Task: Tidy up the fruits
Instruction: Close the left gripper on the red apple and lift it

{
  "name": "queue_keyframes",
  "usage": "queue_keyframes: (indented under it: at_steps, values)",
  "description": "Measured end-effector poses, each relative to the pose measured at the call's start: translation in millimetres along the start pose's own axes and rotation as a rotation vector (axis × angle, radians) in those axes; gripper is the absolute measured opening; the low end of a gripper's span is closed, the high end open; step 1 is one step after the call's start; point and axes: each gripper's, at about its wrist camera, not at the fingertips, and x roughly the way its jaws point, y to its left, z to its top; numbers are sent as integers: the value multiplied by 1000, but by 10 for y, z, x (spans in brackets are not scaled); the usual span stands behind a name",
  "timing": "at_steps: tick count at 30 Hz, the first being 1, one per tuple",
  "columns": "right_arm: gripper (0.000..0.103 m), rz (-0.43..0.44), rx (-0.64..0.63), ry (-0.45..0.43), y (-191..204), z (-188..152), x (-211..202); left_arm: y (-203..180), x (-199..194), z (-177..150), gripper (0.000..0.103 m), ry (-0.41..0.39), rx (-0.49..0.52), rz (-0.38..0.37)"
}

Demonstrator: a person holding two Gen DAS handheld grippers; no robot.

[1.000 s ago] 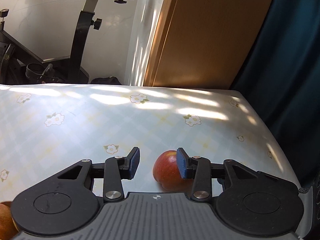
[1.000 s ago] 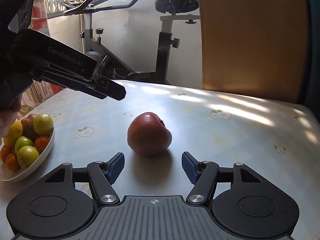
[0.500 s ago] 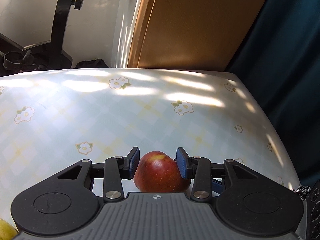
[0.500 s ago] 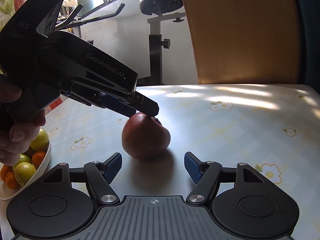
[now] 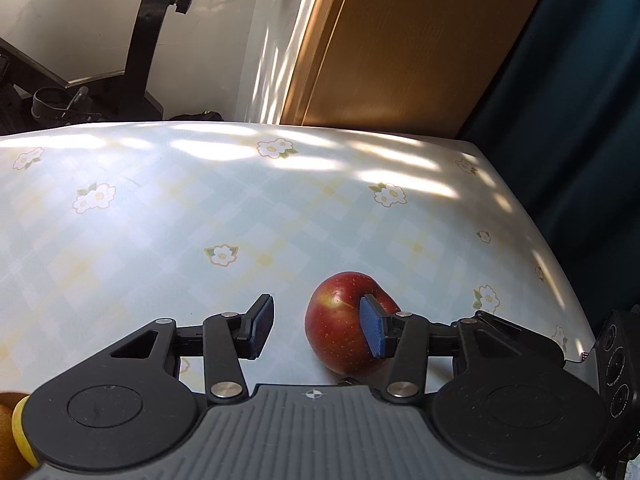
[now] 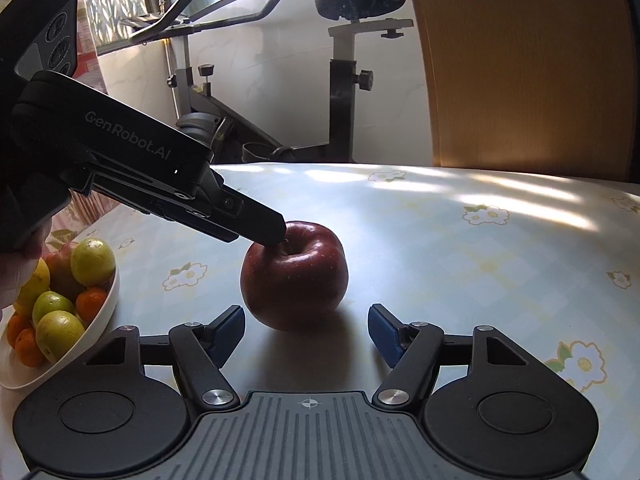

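Observation:
A red apple point(image 5: 340, 324) lies on the flowered tablecloth point(image 5: 240, 208). My left gripper point(image 5: 318, 330) comes down on it from above with its jaws opening. Its right pad point(image 5: 372, 330) lies against the apple's front and its left pad point(image 5: 262, 328) stands clear. In the right wrist view the left gripper's tip point(image 6: 276, 234) rests on top of the apple point(image 6: 294, 276). My right gripper point(image 6: 306, 330) is open and closing slightly, with the apple just ahead of its pads and untouched. A white bowl point(image 6: 100, 320) of green, yellow and orange fruit stands at the left.
An exercise bike point(image 6: 344, 80) stands beyond the table's far edge, beside a wooden panel point(image 6: 520, 80). A dark curtain point(image 5: 580, 100) hangs past the table's right edge. A hand point(image 6: 20, 272) holds the left gripper above the bowl. One fruit point(image 5: 12, 432) shows bottom left.
The left gripper swung over the apple and sank onto its top. Half a second ago the apple sat between its pads; now they stand wider and the apple lies to the right. The right gripper edged nearer.

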Motion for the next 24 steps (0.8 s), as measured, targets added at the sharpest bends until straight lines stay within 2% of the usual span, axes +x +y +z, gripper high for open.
queue_keyframes:
  at_steps: [3, 5, 7, 9, 17, 21, 24]
  values:
    - [61, 6, -36, 7, 59, 30, 57, 112, -10, -6, 50, -2, -28, 3]
    - [58, 7, -61, 13, 96, 46, 87, 190, 6, 6, 49, 3, -69, -18]
    - [49, 5, -84, 25, 132, 53, 121, 223, 30, 17, 47, 3, -89, -44]
    - [47, -8, -97, 30, 150, 55, 134, 217, 61, 9, 47, 6, -106, -88]
    - [48, -16, -108, 34, 151, 57, 146, 202, 221, 23, 47, 24, -138, -173]
    - [48, -10, -105, 34, 135, 65, 154, 213, 243, 18, 37, 28, -146, -205]
    - [48, -5, -106, 33, 125, 70, 161, 214, 256, 12, 37, 29, -141, -210]
